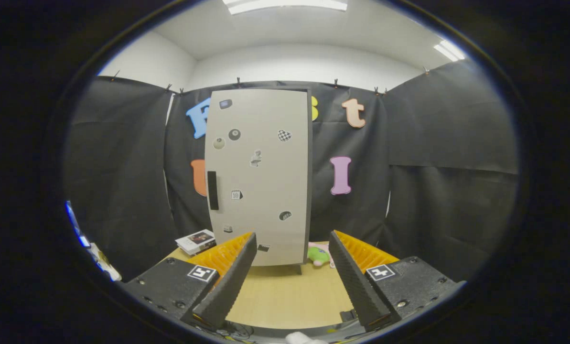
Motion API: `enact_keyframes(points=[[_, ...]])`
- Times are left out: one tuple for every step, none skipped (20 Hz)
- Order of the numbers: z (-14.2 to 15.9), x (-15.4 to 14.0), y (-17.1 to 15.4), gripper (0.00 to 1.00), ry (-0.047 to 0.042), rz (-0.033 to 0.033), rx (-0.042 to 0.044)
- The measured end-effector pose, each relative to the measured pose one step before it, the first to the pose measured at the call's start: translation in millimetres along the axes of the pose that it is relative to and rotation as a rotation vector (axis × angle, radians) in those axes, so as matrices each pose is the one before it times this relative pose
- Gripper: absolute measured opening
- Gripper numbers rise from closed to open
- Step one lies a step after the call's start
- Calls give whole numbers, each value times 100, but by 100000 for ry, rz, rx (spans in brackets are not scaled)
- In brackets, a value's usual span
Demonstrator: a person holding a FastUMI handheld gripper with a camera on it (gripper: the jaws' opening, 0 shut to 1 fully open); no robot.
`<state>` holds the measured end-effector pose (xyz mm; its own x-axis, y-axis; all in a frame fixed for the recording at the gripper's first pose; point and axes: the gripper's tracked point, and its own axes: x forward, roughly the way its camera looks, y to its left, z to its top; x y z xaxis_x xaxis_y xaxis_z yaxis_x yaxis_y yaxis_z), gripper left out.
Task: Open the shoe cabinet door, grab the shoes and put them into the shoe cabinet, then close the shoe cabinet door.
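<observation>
A tall pale-grey shoe cabinet (pixel 261 177) stands upright on the wooden table (pixel 285 296), beyond my fingers. Its door is closed and dotted with several small stickers. A dark vertical handle (pixel 212 190) sits on the door's left side. My gripper (pixel 292 260) is open, with nothing between its fingers, and hangs well short of the cabinet, aimed at its lower part. To the right of the cabinet's foot, just past the right finger (pixel 356 282), lies a green and pink soft thing (pixel 318 254); I cannot tell whether it is a shoe.
A small stack of books or boxes (pixel 196 241) lies on the table left of the cabinet, beyond the left finger. Black cloth walls close the booth behind and on both sides. Bare tabletop stretches between my fingers and the cabinet.
</observation>
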<state>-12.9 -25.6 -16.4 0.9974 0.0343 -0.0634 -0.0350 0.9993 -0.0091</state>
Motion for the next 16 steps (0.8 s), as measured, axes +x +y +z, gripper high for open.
enact_keyframes(points=[[-65,-9,162,99,-49,246,-228],[-173,53,134,99,151,-71,-280],[-162,-23,120,99,101,8,-349],[-111,-49,16,99,83,-236,-403],[88,-14,62,99,-203,-26,-139],[-94,-46,197,99,-141,274,107],[107,-126,70,99,0,156,142],[-61,-22,100,99,-233,167,96],[184,-26,71,99,-150,247,-124],[16,-84,193,99,-283,188,-94],[222,-91,136,99,-552,145,-167],[60,-33,103,99,-485,69,-160],[67,-63,144,99,-316,15,-255],[98,7,-1,99,-485,-121,-168],[10,-70,102,99,-117,55,-81],[-82,-50,214,99,6,320,-18]])
